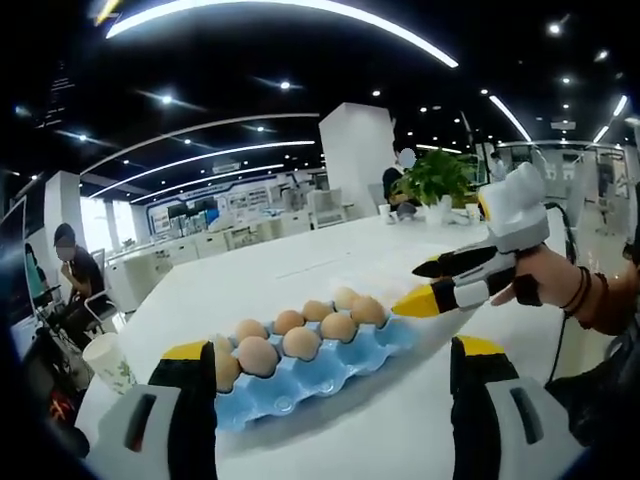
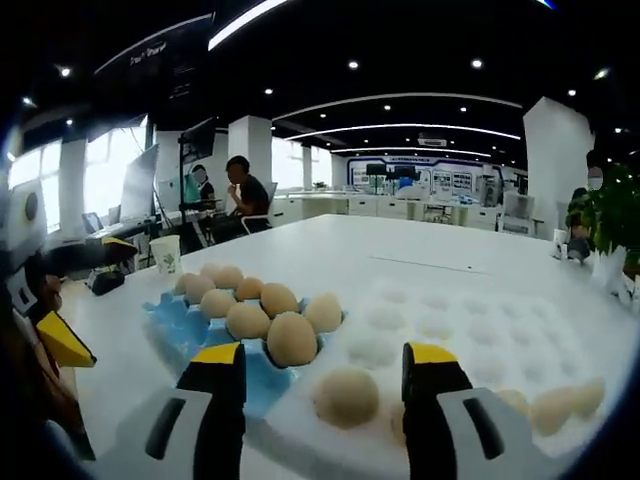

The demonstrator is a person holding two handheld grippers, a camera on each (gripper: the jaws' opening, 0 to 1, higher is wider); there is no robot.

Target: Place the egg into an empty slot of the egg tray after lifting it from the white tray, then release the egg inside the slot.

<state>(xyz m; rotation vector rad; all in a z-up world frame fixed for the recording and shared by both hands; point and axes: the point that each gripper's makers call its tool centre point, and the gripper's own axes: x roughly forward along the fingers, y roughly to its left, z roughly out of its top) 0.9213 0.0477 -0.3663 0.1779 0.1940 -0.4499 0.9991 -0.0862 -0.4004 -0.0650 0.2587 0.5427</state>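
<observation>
Right gripper (image 2: 322,385) open over an egg (image 2: 347,396) on the white tray (image 2: 450,320)
Left gripper (image 1: 332,385) open, empty, near the blue egg tray (image 1: 300,380)

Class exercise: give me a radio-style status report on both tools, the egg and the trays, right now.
Right tool open, straddling an egg on the white tray. Left tool open, empty, facing the blue egg tray. Nothing in the way.

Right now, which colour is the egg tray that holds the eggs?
Light blue. The egg tray shows best in the left gripper view.
</observation>
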